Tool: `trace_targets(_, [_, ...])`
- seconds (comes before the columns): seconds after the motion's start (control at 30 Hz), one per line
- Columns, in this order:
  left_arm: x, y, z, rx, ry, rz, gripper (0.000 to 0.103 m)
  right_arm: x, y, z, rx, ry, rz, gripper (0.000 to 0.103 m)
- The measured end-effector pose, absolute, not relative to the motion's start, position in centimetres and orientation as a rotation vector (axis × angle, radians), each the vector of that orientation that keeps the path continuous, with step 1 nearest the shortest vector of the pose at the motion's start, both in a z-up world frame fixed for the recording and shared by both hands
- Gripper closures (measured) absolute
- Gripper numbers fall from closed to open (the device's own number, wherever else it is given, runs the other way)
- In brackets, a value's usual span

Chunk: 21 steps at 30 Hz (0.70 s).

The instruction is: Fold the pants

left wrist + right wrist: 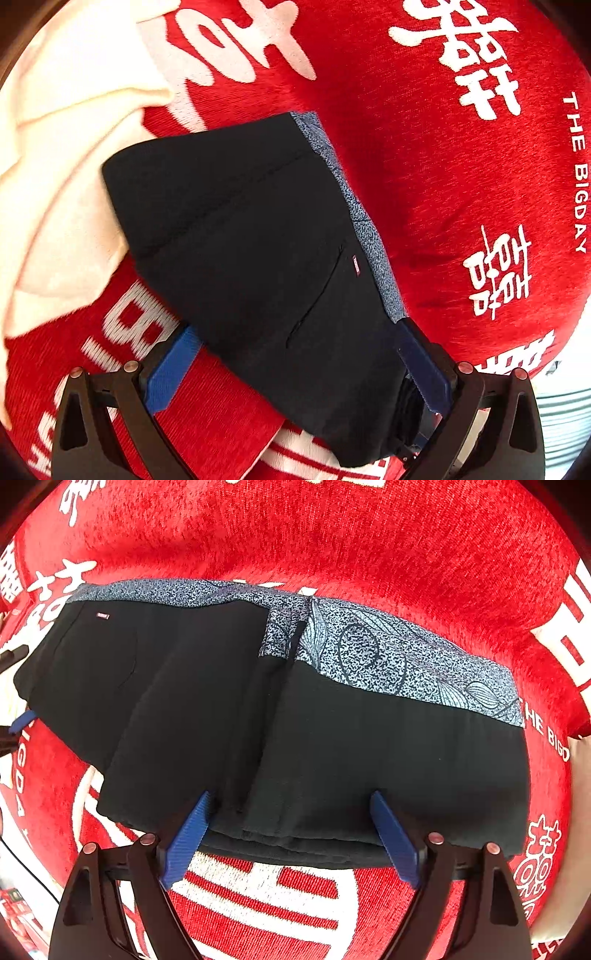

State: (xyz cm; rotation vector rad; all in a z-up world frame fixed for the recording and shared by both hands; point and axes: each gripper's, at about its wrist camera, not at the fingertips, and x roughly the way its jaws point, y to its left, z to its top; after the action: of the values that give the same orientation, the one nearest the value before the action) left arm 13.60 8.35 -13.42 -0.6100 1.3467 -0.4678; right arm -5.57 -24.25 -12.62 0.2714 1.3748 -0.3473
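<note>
- In the right wrist view, the right gripper (291, 834) is seen at 6 o'clock, pointed down, with its blue fingers (186, 840) spread wide apart.
- The near folded edge of the black pants (229, 709) is seen between those fingers, but no squeeze on the cloth can be seen.
- The pants are laid folded on the red blanket (332, 539), and their blue patterned waistband (388, 657) is seen farther off, from 10 o'clock to 3 o'clock.
- A small label (102, 616) is seen on the pants near 10 o'clock.
- In the left wrist view, the left gripper (299, 373) is seen at 6 o'clock with its fingers held wide.
- One corner of the pants (251, 236) is draped over the finger at 5 o'clock; whether it is pinched cannot be told.
- The blue finger (171, 373) at 7 o'clock is seen just beside the pants, over the red blanket (424, 166).
- The waistband (369, 236) is seen along the pants' edge toward 3 o'clock.
- A cream cloth (62, 177) is seen far off at 9 to 11 o'clock, partly under the pants.
- White letters (576, 173) are seen on the blanket at 3 o'clock.
</note>
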Motion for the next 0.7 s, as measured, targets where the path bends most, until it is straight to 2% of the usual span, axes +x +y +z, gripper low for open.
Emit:
trace_targets(0.37, [14.3, 7.2, -11.5, -0.692, 1.265, -0.510, 0.000, -5.6, -24.2, -12.6, 0.269, 1.372, -0.352, 0.014])
trace_targets(0.5, [15.1, 6.3, -13.9, -0.645, 1.336, -0.466, 0.000, -5.7, -24.1, -12.6, 0.267, 1.368, -0.360, 0.014])
trace_targets(0.63, [15.1, 5.5, -13.6, -0.601, 1.312, -0.434, 0.000, -5.6, -24.0, -12.6, 0.259, 1.365, -0.362, 0.014])
trace_targets(0.7, [15.1, 4.7, -13.2, -0.547, 1.318, -0.395, 0.004, -5.4, -24.0, -12.6, 0.255, 1.369, -0.359, 0.013])
